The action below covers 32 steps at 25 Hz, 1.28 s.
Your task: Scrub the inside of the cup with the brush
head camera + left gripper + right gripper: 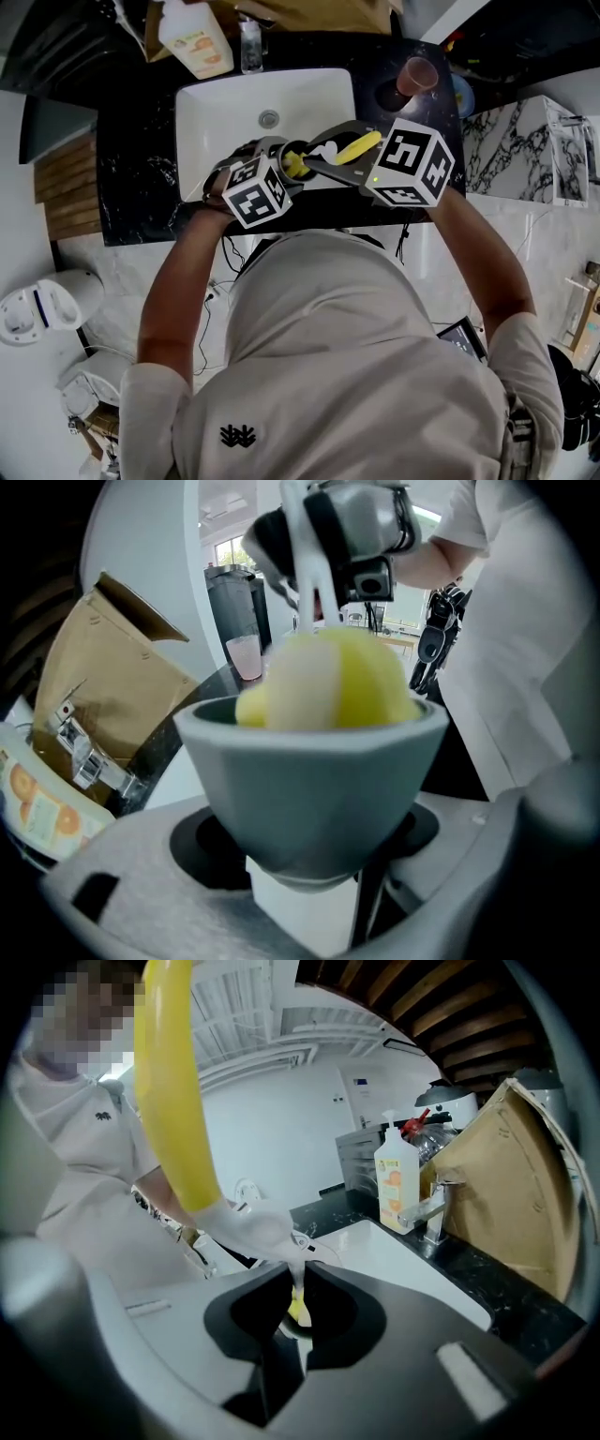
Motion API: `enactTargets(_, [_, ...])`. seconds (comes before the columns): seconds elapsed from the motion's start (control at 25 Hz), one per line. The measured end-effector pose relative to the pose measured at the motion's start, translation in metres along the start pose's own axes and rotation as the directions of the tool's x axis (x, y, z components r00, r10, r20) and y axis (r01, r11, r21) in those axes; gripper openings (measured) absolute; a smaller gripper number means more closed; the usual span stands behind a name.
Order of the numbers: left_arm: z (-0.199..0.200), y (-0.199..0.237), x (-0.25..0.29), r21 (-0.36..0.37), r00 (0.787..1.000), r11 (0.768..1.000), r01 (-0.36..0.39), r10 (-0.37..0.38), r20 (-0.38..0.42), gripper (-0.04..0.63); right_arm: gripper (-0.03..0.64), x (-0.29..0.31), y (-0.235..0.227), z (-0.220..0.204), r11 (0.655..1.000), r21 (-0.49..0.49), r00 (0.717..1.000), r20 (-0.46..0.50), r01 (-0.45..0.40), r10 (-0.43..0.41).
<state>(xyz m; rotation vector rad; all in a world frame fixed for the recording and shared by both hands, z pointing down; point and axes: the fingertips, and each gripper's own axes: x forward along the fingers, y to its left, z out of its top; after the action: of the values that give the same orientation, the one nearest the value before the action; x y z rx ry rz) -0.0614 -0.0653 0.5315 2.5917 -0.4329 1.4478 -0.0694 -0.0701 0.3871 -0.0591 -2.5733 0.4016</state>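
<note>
— Where's the cup from where you stand?

— The grey cup (309, 789) is in the left gripper (305, 897). It hangs over the front edge of the white sink (225, 108), about the middle of the head view. That gripper's fingers are clamped on the cup's narrow lower part, and its mouth is turned toward the other gripper.

— And the brush?

— The brush (173, 1091) is in the right gripper (295, 1288). Those fingers are pressed together on the thin white neck. The yellow handle arches away to the top left of the right gripper view. The yellow-and-white sponge head (333, 682) sits in the cup's mouth and fills it nearly rim to rim.

— So the two meet over the basin?

— Yes. The two marker cubes are side by side at the centre of the head view, and the right one looks larger.

— What's around them?

— A black marbled desk (141, 159) frames the sink. At the back stands a chrome faucet (429, 1211). Beside it is a plastic bottle (195, 37) with orange print, and a brown paper bag (103, 667) stands behind them. A pink cup (417, 75) stands on the desk at the upper right of the head view, well apart from the grippers.
</note>
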Motion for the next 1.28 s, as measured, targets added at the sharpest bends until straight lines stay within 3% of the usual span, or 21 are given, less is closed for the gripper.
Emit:
enactTargets(0.44, [-0.013,0.009,0.0,-0.013,0.999,1.0,-0.021,0.02,-0.027,0.364,0.049,-0.035,-0.004,0.023,1.0,0.025,0.992,0.122,0.014,-0.017])
enactTargets(0.72, [0.005,0.002,-0.005,-0.016,1.0,1.0,0.012,-0.011,0.029,0.364,0.049,0.004,-0.012,0.01,0.997,-0.08,0.998,0.058,-0.002,0.007])
enactTargets(0.88, [0.008,0.0,-0.008,-0.009,0.999,1.0,0.011,-0.011,0.039,0.364,0.049,0.011,-0.02,-0.004,0.999,-0.017,0.997,0.058,-0.045,0.046])
enactTargets(1.04, [0.003,0.005,-0.009,-0.024,0.999,1.0,-0.002,0.003,0.035,0.364,0.049,-0.003,-0.026,-0.012,0.997,0.062,0.996,0.088,-0.04,0.035])
enactTargets(1.28, [-0.004,0.006,-0.009,-0.035,1.0,0.999,-0.01,0.011,0.017,0.364,0.048,-0.029,-0.024,-0.013,0.996,0.083,0.992,0.13,-0.019,0.008])
